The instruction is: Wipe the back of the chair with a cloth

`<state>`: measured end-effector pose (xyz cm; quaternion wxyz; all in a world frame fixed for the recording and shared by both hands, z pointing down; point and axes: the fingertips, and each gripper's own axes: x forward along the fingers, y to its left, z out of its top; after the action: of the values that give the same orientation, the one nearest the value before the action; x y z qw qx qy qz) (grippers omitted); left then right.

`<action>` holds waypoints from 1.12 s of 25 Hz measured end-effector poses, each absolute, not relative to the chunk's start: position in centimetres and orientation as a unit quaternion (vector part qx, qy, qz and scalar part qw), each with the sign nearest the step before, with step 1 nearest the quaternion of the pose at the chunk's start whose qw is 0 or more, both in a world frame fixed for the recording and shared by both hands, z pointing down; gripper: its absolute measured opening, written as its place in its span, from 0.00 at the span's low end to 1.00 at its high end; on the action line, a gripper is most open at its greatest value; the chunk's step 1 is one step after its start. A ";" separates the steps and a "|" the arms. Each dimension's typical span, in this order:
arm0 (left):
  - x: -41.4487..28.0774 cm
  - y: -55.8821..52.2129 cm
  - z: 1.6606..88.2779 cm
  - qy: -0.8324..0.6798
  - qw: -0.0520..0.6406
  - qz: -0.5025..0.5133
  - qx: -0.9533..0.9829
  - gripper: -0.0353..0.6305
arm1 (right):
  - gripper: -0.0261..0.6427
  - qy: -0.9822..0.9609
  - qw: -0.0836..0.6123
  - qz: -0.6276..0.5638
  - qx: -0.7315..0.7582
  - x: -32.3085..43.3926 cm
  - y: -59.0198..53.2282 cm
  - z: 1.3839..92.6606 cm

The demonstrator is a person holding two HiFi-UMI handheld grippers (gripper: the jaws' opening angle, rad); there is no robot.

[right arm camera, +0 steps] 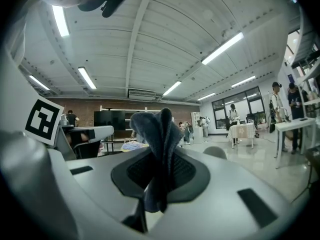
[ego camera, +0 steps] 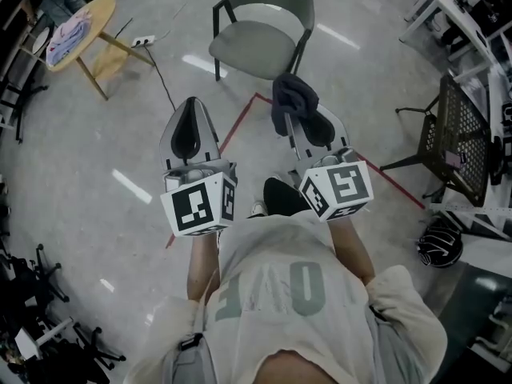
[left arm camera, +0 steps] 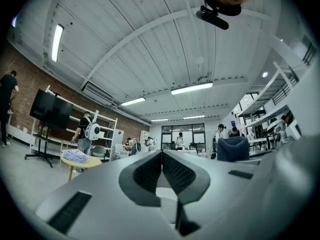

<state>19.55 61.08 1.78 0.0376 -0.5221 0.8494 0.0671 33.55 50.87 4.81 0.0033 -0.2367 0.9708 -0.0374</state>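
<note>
The chair, grey-green with black legs, stands on the floor ahead of me, its curved back on the far side. A dark blue-grey cloth sticks up from my right gripper, which is shut on it and held short of the chair's seat. In the right gripper view the cloth bunches upward between the pads of the right gripper. My left gripper is level with the right one and to its left, shut with nothing in it. In its own view the left gripper has its pads pressed together, and the cloth shows off to the right.
A round wooden table with folded cloths stands at the far left, a power strip and cable beside it. A black mesh chair and a helmet are at the right. Red tape crosses the floor. Several people stand far off.
</note>
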 end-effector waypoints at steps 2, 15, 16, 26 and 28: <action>18.6 60.0 1.8 0.847 0.039 0.067 -0.526 0.08 | 0.13 0.970 0.001 -0.044 -0.237 32.6 49.7 5.3; 6.2 44.6 3.2 0.854 0.047 0.047 -0.516 0.08 | 0.13 0.972 -0.012 -0.079 -0.220 17.2 31.8 8.7; 4.4 42.9 2.9 0.855 0.050 0.047 -0.515 0.08 | 0.13 0.973 -0.011 -0.077 -0.218 15.3 29.9 8.3; -10.1 25.3 -2.3 0.855 0.080 0.069 -0.508 0.08 | 0.13 0.974 0.000 -0.057 -0.220 1.6 11.8 2.7; -12.1 22.7 -2.4 0.854 0.075 0.071 -0.510 0.08 | 0.13 0.972 0.005 -0.059 -0.226 0.1 9.2 2.3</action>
<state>-12.11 22.66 -2.44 0.0752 -0.5105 0.8537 0.0710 0.10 9.18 2.27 0.0048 -0.2257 0.9724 -0.0587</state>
